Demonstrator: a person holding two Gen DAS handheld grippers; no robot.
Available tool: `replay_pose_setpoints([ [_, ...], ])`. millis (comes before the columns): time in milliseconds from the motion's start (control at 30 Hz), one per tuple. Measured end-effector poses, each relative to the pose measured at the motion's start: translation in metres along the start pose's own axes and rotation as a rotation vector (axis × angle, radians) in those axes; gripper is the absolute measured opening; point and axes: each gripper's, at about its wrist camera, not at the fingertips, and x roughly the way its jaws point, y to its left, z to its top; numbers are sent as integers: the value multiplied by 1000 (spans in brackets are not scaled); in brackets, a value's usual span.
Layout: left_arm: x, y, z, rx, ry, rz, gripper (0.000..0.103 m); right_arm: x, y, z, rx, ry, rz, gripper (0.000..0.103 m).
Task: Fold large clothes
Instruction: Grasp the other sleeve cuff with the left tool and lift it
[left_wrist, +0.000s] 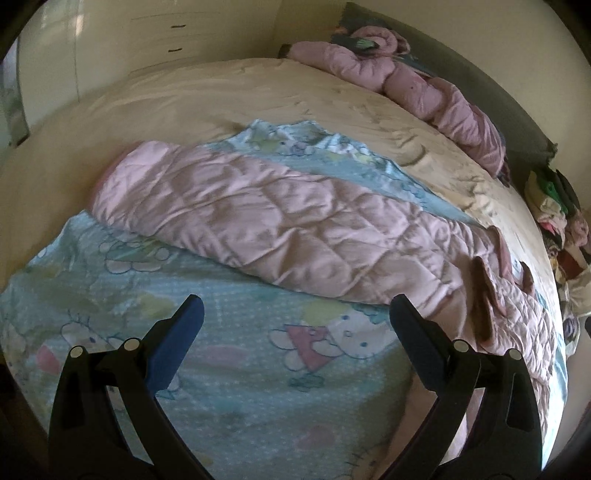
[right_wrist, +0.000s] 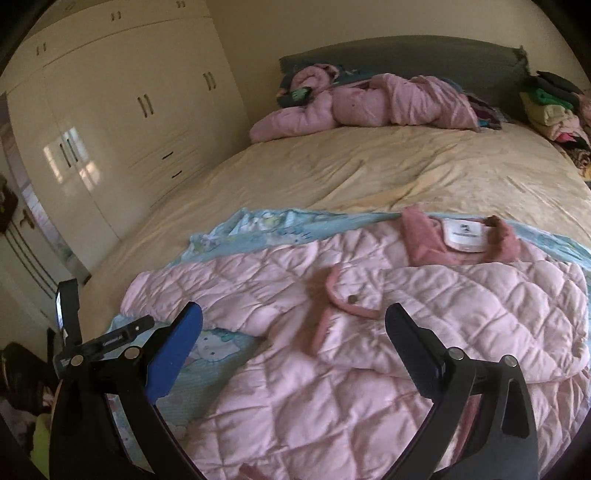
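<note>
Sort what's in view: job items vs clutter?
Job: pink quilted jacket, cartoon-print blanket under it, left gripper and right gripper, both open.
Clutter: second pink jacket by the headboard, clothes pile, wardrobe.

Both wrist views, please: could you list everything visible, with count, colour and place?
quilted jacket: one, pale pink, spread on the cartoon blanket, one sleeve folded across its front
cartoon blanket: one, light blue, near end of the bed
bed cover: one, cream, over the bed
second jacket: one, pink, crumpled by the headboard
headboard: one, grey, far end
clothes pile: one, mixed colours, far right
wardrobe: one, cream, left wall
left gripper: black and blue fingers apart, above the blanket
right gripper: fingers apart, above the jacket
</note>
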Motion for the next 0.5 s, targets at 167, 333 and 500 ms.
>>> replay_pose_setpoints([
  [167, 8, 19, 2, -34, 7, 10, 94, 19, 21, -7, -30, 32, 21, 99],
  [333, 17, 34, 5, -63, 16, 15, 94, 37, 36, -14, -45, 59, 43, 99],
  [500, 33, 54, 9, -114, 27, 13, 94, 49, 45, -22, -57, 80, 56, 99],
])
